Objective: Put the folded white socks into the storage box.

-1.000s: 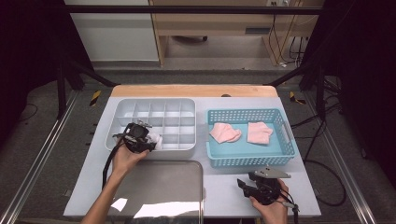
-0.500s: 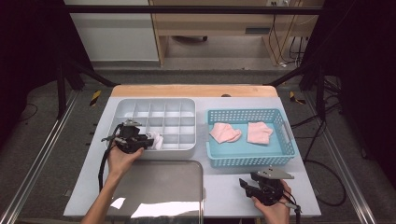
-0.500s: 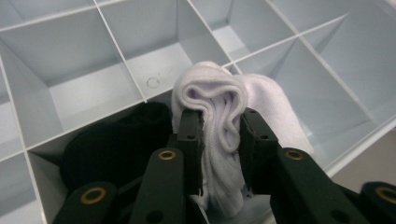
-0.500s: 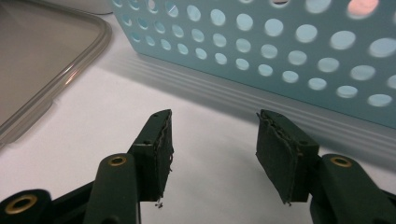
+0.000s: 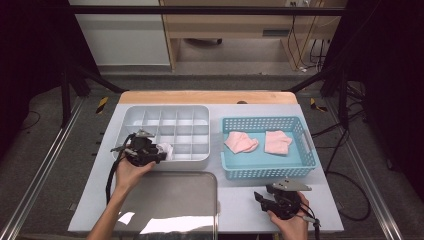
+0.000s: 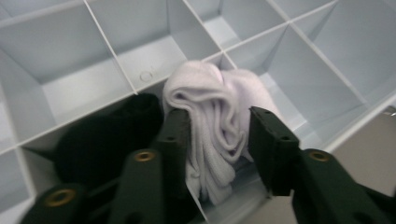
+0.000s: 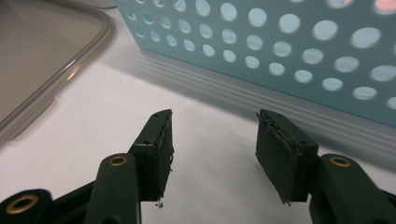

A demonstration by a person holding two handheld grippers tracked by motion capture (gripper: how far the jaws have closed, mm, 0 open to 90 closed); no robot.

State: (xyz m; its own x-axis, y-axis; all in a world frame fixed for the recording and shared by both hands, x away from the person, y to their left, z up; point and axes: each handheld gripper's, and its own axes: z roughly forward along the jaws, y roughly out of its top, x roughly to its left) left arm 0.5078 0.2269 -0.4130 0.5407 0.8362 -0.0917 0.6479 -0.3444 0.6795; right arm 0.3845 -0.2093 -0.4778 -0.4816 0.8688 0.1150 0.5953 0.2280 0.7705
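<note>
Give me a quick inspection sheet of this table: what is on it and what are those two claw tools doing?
Surface: white table, bare near the front right.
Job's things: white sock in the divided organizer, front row; black sock in the next cell; two pink socks in the blue basket.
Clutter: clear lid at the front.
Grippers: left gripper jaws around the white sock; right gripper open, holding nothing.
Cables: black cable trailing from the left gripper.
Surroundings: dark frame legs, floor cables.

One white sock [image 6: 212, 126], two pink socks [image 5: 241, 142], one black sock [image 6: 100, 140].
</note>
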